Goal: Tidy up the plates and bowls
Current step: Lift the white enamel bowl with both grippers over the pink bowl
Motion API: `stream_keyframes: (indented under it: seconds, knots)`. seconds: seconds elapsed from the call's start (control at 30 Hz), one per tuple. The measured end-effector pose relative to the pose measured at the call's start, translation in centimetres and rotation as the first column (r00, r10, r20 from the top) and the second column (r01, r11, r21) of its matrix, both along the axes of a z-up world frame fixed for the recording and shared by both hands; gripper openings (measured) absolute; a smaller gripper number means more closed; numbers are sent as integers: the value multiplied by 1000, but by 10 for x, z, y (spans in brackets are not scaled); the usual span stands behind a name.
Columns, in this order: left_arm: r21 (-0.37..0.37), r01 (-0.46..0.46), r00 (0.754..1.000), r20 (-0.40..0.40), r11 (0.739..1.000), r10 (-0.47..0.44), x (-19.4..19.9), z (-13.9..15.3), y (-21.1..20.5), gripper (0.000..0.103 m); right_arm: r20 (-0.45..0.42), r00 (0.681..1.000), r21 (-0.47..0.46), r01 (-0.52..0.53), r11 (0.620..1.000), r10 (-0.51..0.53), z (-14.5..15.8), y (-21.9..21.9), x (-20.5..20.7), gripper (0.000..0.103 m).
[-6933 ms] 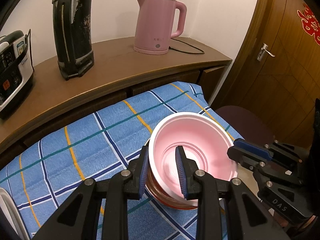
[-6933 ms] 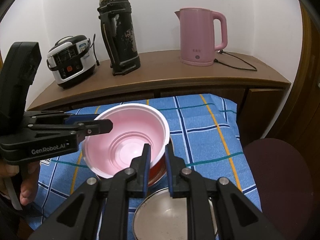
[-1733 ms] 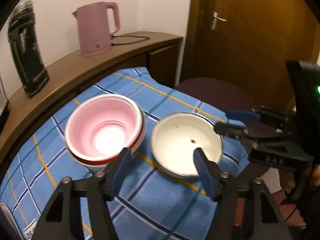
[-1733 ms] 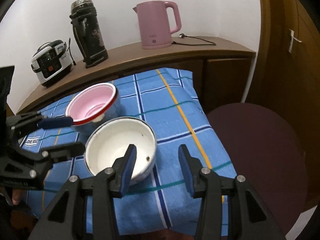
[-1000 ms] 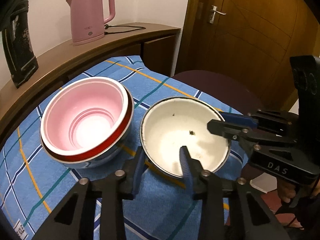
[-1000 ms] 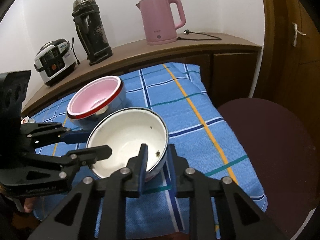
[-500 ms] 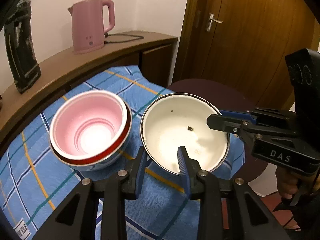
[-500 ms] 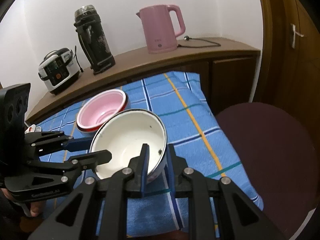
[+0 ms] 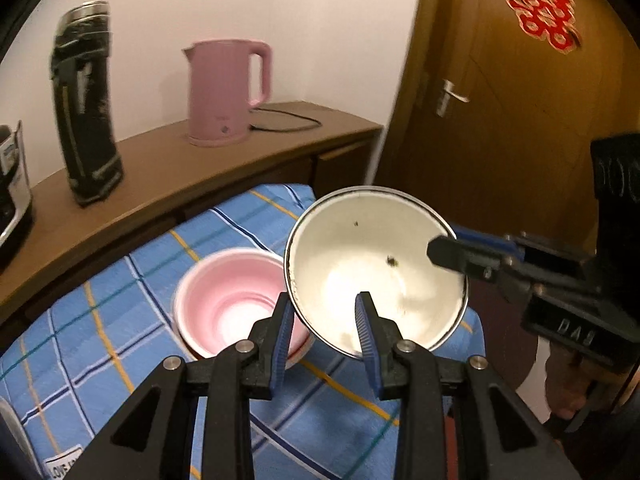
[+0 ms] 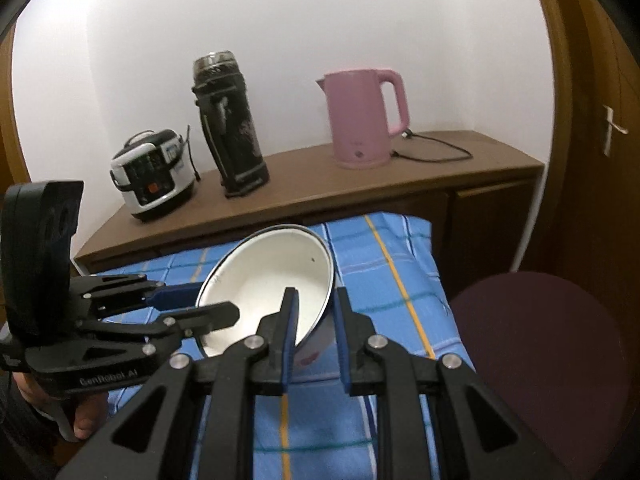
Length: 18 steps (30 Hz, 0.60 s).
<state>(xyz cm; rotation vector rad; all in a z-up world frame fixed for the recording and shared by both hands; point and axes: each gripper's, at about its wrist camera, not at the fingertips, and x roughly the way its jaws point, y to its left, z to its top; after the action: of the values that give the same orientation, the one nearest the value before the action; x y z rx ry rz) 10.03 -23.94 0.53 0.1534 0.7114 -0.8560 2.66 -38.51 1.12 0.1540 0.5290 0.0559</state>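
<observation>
White bowl lifted clear of the cloth

The white enamel bowl [image 9: 376, 276], which sat on the blue checked cloth [image 9: 120, 320] beside the pink bowl [image 9: 236, 300] a second ago, is now raised and tilted above that pink bowl, overlapping its right edge; the left claw [image 9: 322, 320] and right claw [image 10: 314, 320] have closed onto opposite sides of its rim.

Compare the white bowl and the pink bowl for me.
The white enamel bowl is lifted and tilted, both grippers' jaws clamping its rim; the pink plastic bowl sits upright on the blue checked cloth. White looks wider with a dark rim; pink has stepped walls. Both look empty.
</observation>
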Motion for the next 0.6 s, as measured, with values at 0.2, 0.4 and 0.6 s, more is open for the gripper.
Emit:
stream_keyframes:
  seconds: [0.2, 0.4, 0.6]
  knots:
    - [-15, -59, 998, -11, 998, 59, 26, 9, 10, 34, 16, 999, 1, -30, 1000, 30, 11, 11, 23, 18]
    - [-17, -88, 996, -34, 996, 87, 41, 3, 21, 34, 16, 999, -14, -46, 999, 47, 14, 21, 43, 18]
    - [-21, -118, 992, -47, 993, 117, 54, 3, 28, 34, 1, 998, 2, -65, 998, 65, 9, 24, 59, 18]
